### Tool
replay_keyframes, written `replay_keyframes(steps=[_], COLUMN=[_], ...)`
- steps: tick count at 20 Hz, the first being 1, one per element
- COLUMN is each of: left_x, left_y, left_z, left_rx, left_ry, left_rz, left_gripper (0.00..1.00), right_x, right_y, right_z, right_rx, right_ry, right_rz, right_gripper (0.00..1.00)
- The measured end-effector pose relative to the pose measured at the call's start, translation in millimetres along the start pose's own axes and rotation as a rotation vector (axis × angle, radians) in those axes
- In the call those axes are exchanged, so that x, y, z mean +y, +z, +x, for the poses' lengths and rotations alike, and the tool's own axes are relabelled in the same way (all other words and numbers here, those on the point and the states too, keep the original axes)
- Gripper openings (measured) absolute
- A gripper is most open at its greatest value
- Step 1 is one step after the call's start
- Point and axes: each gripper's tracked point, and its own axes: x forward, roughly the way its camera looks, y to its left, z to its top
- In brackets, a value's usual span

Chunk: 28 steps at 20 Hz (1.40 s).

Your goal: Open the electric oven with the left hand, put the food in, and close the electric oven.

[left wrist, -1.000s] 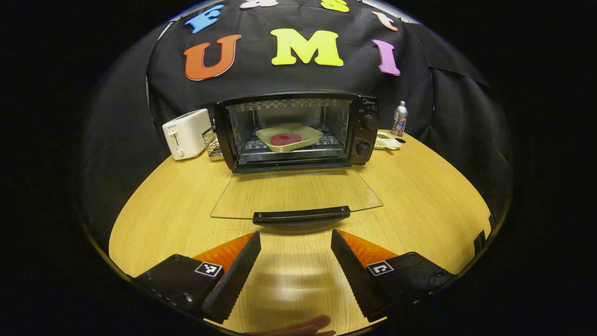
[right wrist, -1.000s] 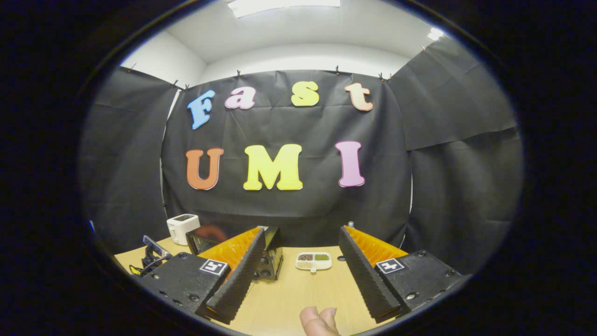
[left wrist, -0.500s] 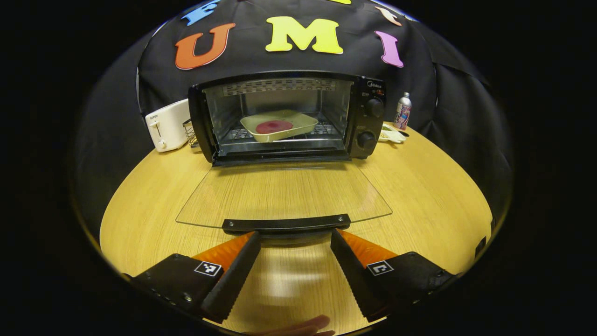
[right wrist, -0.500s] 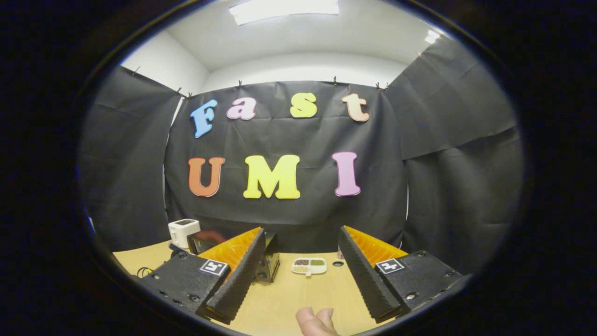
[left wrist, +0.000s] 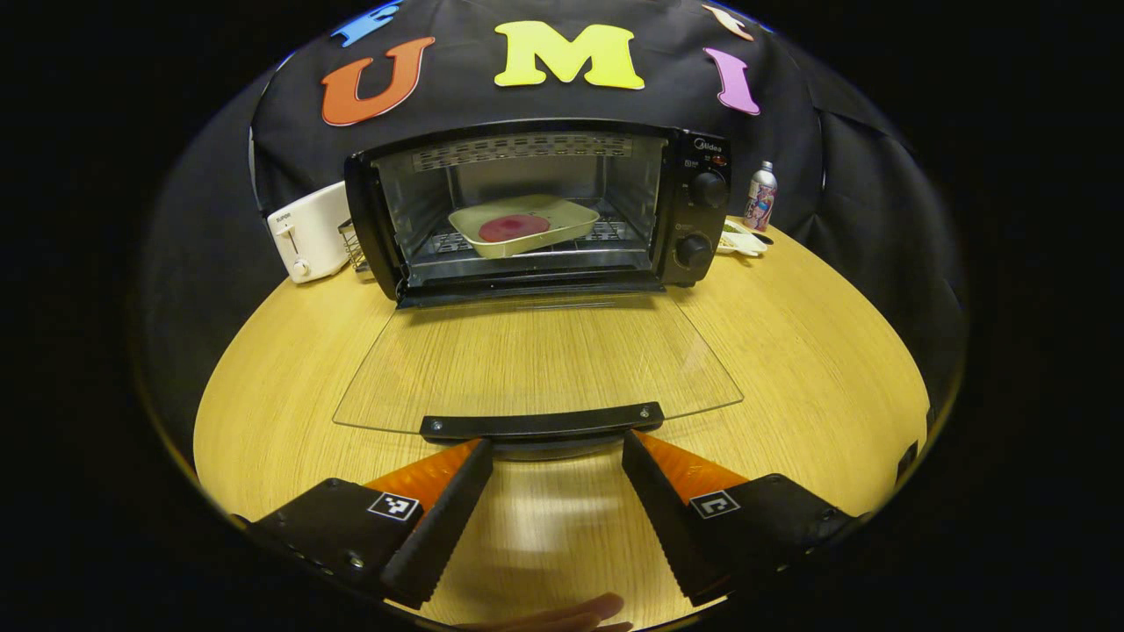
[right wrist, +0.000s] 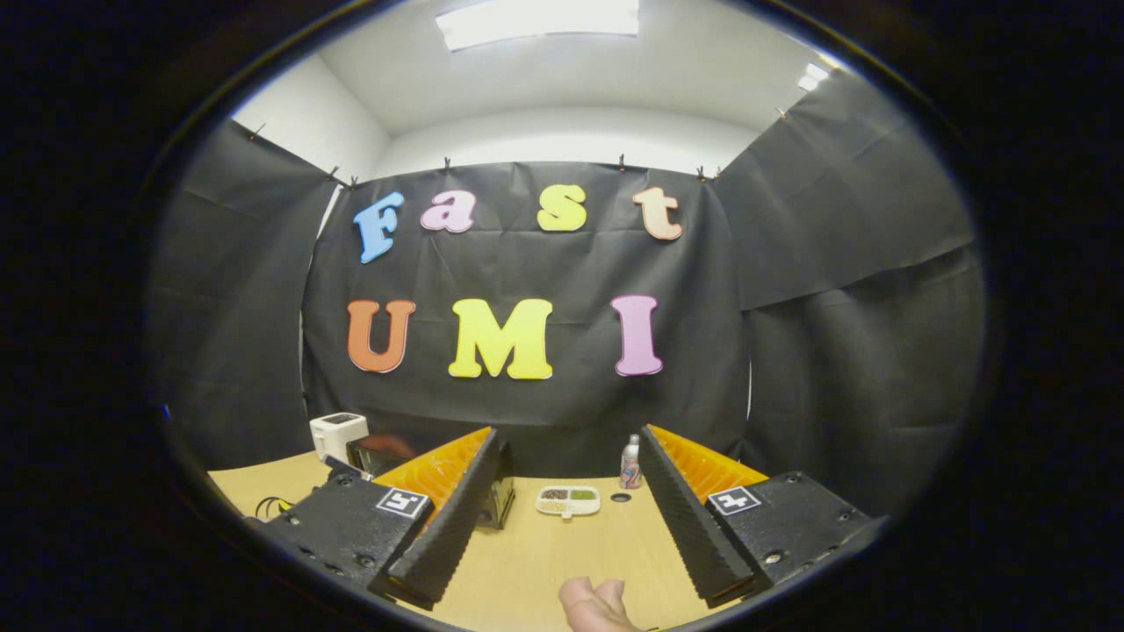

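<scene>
Grippers: left gripper wide open, empty, fingertips just at oven door handle | right gripper wide open, empty | left gripper view: tray inside oven

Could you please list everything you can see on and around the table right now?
electric oven: one, black, back of table, glass door lying fully open, handle nearest the camera
tray: one, cream, on the oven rack, round red food in it
toaster: one, white, left of oven
wire rack: one, between toaster and oven
bottle: one, silver, right of oven
divided dish: one, white, by the bottle
table: one, light wood
left gripper: open, just short of the handle
right gripper: open, empty
</scene>
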Motion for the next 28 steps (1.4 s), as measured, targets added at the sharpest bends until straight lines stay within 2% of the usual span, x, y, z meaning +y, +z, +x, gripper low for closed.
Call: replay_keyframes(steps=[3,10,17,23,24,25,28], left_x=[0,3,5,7,7,10,14], left_y=[2,24,42,55,57,60,72], left_z=[-2,-14,-23,-28,-29,-30,-32], left_rx=[0.014,-0.020,-0.030,-0.036,-0.035,-0.039,-0.061], left_ry=[-0.007,0.005,0.028,0.005,0.004,0.013,0.031], left_rz=[-0.022,-0.006,0.001,-0.008,-0.007,-0.004,0.002], left_gripper=[0.96,0.96,0.95,0.96,0.96,0.96,0.96], right_x=[-7,-14,-10,-14,-15,-17,-20], right_y=[1,5,-1,-3,-4,-5,-9], right_z=[-8,-24,-27,-28,-29,-30,-31], right_rx=[0.008,-0.006,0.003,-0.005,-0.003,-0.001,0.003], right_ry=[-0.022,-0.039,-0.011,-0.009,-0.014,-0.016,-0.017], right_rz=[0.002,0.000,0.018,0.024,0.026,0.030,0.039], right_gripper=[0.96,0.96,0.96,0.96,1.00,0.96,0.96])
